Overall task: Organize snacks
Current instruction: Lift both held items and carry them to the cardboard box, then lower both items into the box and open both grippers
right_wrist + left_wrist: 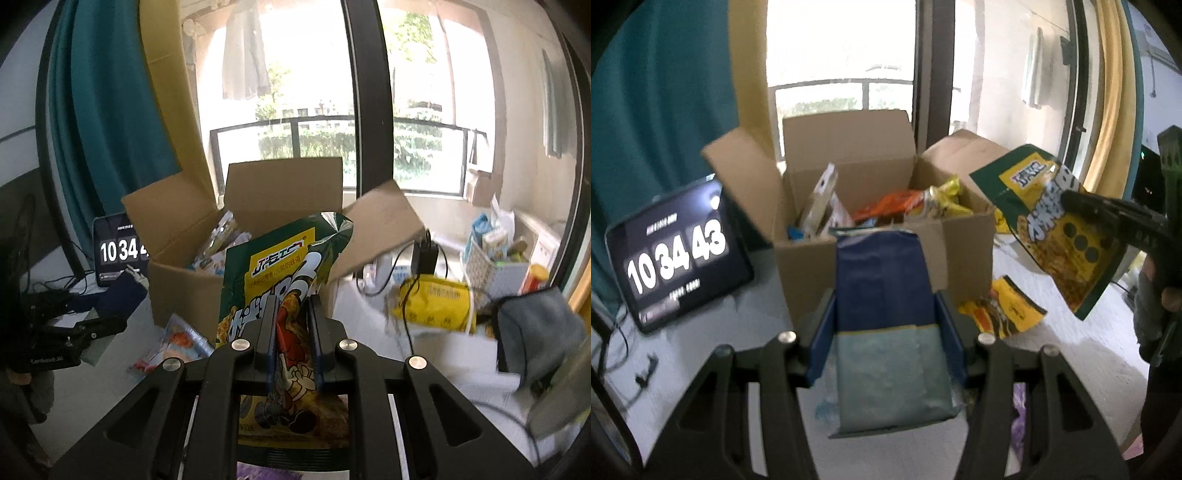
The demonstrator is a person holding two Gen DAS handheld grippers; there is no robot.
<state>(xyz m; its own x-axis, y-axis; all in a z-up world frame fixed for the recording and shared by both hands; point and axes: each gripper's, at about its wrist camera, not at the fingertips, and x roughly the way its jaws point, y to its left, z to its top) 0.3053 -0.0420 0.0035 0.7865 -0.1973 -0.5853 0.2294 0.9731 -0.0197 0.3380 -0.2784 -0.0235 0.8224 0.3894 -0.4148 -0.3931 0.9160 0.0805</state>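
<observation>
A tablet clock (pixel 679 254) stands at the far left on the table (pixel 746 332). Next, the left gripper (pixel 886 325) clamps a navy-and-grey packet (pixel 886 314) just before the open cardboard box (pixel 879 206), seemingly half full of snacks. Rightward, the right gripper (pixel 291 332) pinches a green-and-yellow snack bag (pixel 280 273) in the air beside the box.
</observation>
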